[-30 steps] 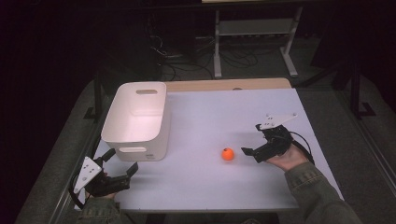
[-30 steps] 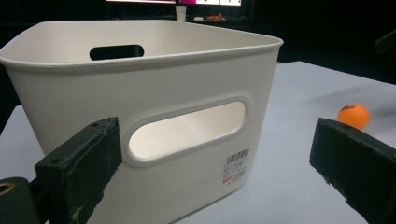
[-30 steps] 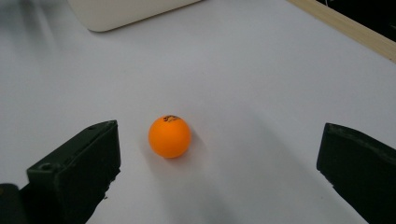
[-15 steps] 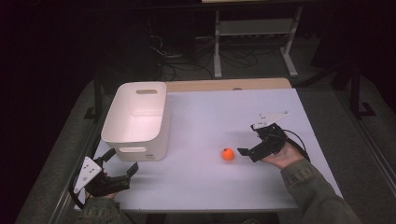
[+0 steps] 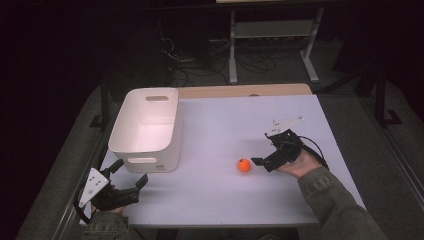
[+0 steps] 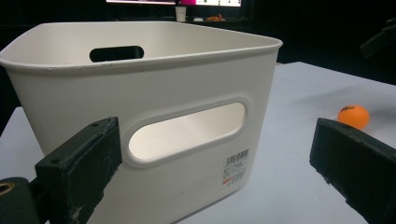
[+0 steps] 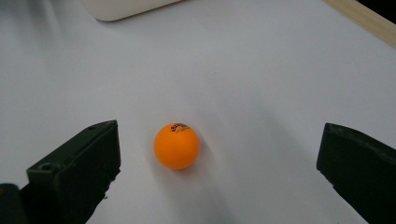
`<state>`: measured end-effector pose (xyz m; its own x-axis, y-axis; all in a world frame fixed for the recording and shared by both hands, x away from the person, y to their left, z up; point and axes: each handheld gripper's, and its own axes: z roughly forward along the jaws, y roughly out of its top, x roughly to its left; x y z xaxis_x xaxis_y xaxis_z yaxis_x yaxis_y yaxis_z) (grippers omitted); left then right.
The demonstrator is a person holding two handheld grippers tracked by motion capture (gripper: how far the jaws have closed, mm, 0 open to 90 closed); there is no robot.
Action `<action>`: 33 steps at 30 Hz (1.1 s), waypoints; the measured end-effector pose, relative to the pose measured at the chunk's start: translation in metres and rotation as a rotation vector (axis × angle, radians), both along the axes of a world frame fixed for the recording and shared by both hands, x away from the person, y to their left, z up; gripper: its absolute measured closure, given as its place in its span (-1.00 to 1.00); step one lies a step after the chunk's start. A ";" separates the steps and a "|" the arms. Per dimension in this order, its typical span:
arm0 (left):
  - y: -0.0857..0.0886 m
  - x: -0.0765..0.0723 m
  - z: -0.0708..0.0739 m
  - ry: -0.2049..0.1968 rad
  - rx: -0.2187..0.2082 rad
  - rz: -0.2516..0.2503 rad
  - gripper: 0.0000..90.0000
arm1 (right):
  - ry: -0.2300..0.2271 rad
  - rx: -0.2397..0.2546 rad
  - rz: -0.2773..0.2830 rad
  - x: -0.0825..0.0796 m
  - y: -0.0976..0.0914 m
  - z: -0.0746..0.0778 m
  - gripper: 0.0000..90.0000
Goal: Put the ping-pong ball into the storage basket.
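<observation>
Ball [image 7: 177, 145] is framed by the parted jaws of the right gripper [image 5: 264, 161]; rolling away is risked if nudged off-centre.

Room: dark all around; light falls from above on the table [image 5: 220, 125].
Table: bright, pale, no glare.
Ball [image 7: 176, 145]: sharp between the jaws, with a soft shadow behind it.
Bin [image 6: 154, 116]: lit inside, its near wall just beyond the jaws in shade.
Jaws: black, a bit blurry up close.
High view: grainy and dim.
</observation>
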<state>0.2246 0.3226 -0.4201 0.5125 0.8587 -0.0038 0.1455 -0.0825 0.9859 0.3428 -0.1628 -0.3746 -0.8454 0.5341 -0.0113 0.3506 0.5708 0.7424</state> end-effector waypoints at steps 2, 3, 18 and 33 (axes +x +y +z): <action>0.000 0.000 0.000 0.000 0.000 0.000 -0.96 | 0.006 -0.005 0.004 0.001 0.002 -0.001 -1.00; 0.000 0.000 0.000 0.001 -0.001 0.000 -0.96 | 0.006 -0.009 0.009 0.001 0.003 -0.001 -1.00; 0.000 0.000 0.000 0.001 -0.001 -0.002 -0.96 | 0.036 -0.038 0.045 0.006 0.013 -0.007 -0.99; 0.000 0.000 0.000 0.002 -0.001 -0.006 -0.96 | 0.054 -0.078 0.080 0.011 0.027 -0.013 -0.99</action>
<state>0.2246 0.3223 -0.4201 0.5174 0.8557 -0.0051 0.1467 -0.0828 0.9857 0.3539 -0.1355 -0.3879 -0.8859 0.4639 -0.0037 0.3397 0.6541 0.6759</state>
